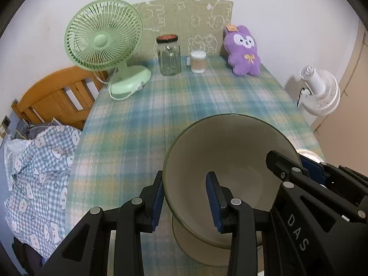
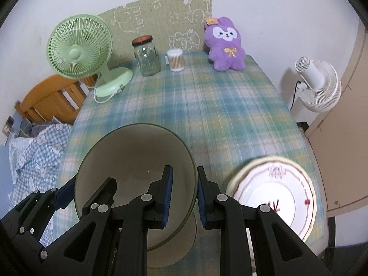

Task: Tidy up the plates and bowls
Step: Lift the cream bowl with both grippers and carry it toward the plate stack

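A beige cone-shaped bowl [image 1: 230, 151] with a dark green rim is held over the near part of the table by both grippers. My left gripper [image 1: 186, 202] is shut on the bowl's left rim, one blue pad outside the wall and one inside. My right gripper [image 2: 184, 195] is shut on the right rim of the same bowl [image 2: 138, 156]. A round beige shape shows under the bowl; I cannot tell whether it is its foot or another dish. A white plate [image 2: 271, 195] with gold trim and red marks lies flat to the right, near the table's front corner.
The plaid tablecloth [image 1: 161, 115] covers the table. Along the back stand a green fan [image 1: 103, 39], a glass jar [image 1: 169, 55], a tub of cotton swabs [image 1: 197, 62] and a purple plush toy [image 1: 243, 50]. A wooden chair [image 1: 57, 96] and a bed are left; a white fan [image 1: 322, 92] is right.
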Tool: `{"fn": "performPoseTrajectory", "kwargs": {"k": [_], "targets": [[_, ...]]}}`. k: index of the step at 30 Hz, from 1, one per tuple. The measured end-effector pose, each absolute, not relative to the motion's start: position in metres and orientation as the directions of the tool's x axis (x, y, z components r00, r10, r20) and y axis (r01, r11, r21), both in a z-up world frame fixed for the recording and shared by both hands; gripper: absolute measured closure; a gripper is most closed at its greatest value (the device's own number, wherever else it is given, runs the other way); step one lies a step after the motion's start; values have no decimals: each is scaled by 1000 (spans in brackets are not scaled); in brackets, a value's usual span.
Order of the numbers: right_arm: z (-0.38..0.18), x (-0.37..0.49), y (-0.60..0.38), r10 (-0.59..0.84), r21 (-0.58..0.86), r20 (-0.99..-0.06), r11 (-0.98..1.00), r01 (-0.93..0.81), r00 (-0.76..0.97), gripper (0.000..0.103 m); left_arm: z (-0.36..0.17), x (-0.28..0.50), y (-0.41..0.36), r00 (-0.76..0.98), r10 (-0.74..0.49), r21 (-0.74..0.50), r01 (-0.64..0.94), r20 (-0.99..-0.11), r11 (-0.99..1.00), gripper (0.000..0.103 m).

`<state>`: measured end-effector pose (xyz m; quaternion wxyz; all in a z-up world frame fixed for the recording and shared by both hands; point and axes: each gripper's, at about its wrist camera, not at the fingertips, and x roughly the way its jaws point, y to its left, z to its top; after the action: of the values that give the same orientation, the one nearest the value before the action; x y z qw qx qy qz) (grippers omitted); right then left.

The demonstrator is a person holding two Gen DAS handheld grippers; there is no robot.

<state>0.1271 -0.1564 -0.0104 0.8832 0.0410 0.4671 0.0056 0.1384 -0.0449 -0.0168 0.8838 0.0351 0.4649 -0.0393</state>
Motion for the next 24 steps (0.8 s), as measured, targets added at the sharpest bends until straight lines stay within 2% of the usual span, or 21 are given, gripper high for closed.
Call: {"fn": "performPoseTrajectory", "kwargs": {"k": [24], "targets": [[-60, 106, -151, 18, 51, -878, 997, 55, 478, 80, -61, 119, -40, 480, -61, -2, 124, -875, 992, 68]]}}
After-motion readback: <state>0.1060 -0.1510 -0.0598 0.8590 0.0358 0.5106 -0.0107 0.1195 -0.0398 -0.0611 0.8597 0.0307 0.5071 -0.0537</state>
